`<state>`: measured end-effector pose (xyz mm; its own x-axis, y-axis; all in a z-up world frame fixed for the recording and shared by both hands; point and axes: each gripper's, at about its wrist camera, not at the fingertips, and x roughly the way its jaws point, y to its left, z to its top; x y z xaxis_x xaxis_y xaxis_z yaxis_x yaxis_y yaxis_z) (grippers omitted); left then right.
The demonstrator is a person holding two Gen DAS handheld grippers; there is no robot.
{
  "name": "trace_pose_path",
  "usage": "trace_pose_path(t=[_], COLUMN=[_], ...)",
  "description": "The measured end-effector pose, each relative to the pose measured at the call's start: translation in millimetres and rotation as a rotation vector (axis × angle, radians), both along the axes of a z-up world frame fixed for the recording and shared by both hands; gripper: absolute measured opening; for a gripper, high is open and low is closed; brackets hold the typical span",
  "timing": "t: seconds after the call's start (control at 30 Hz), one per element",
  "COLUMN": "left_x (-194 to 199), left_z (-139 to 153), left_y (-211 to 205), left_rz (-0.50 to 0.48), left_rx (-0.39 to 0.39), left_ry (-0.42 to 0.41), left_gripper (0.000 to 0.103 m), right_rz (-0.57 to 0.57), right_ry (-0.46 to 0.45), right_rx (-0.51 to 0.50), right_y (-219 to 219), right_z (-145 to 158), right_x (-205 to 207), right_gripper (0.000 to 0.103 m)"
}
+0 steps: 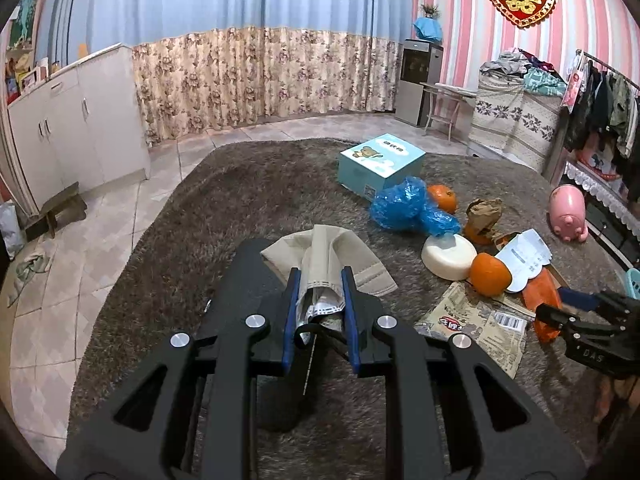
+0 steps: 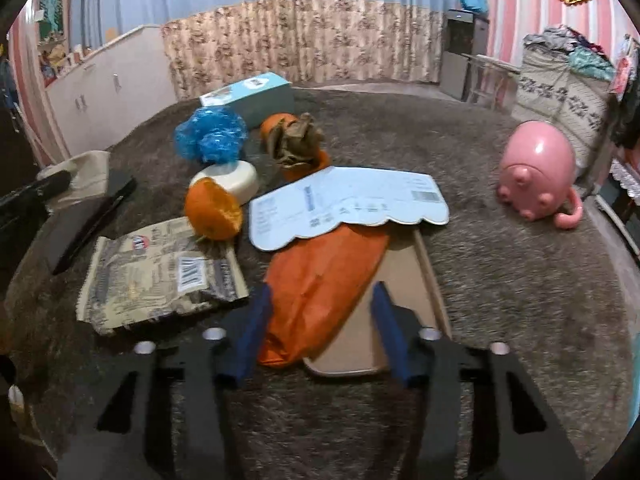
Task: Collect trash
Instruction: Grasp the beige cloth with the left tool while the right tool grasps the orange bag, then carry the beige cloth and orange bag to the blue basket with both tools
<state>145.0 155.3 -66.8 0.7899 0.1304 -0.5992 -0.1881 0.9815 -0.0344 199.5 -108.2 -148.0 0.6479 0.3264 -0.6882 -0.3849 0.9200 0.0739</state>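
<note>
Beige cloth bag (image 1: 320, 256) with a face mask (image 1: 322, 308) is clamped in my left gripper (image 1: 320, 300) above the carpet (image 1: 240, 184). My right gripper (image 2: 320, 312), jaws apart, straddles the orange wrapper (image 2: 320, 280) lying on it.

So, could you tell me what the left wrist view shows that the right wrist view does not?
Only the left wrist view shows the left gripper closed on a beige mask, plus the clothes rack.

Only the right wrist view shows the right gripper with its jaws standing either side of the orange bag, and the tan tray under that bag.

Both show the blue box, blue plastic wrap, white bowl, orange, snack packet, white card and pink pig.
</note>
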Motion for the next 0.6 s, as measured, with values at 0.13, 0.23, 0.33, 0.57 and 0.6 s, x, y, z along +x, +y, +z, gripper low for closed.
trace_pose_path(t=[0.13,0.23,0.33,0.57,0.6], left_x=[-0.7,-3.1,-4.6,-9.8,-9.8], left_z=[3.3,6.7,13.0,28.6,30.5], left_y=[-6.3,-14.6,-26.3,-53.6,-56.6], left_rz=[-0.009,-0.024,-0.040,-0.083,-0.087], left_rx=[-0.006,-0.002,0.007,0.029,0.030], left_ry=[0.000,-0.005,-0.012,-0.039,-0.041], left_gripper=[0.019,0.019,0.019,0.020,0.020], right_rz=[0.015,0.022,0.009,-0.047,-0.065], right_ry=[-0.009,-0.012,-0.028,-0.071,-0.080], right_rx=[0.063,0.082,0.087,0.100,0.093], right_y=[-12.7,-25.5,-40.4,-83.7,-91.8], right_z=[8.2,15.7,23.9,50.7,53.1], right_x=[-11.1,-20.0,-27.8,-46.2,-48.9], right_gripper=[0.016,0.013,0.012,0.012,0.012])
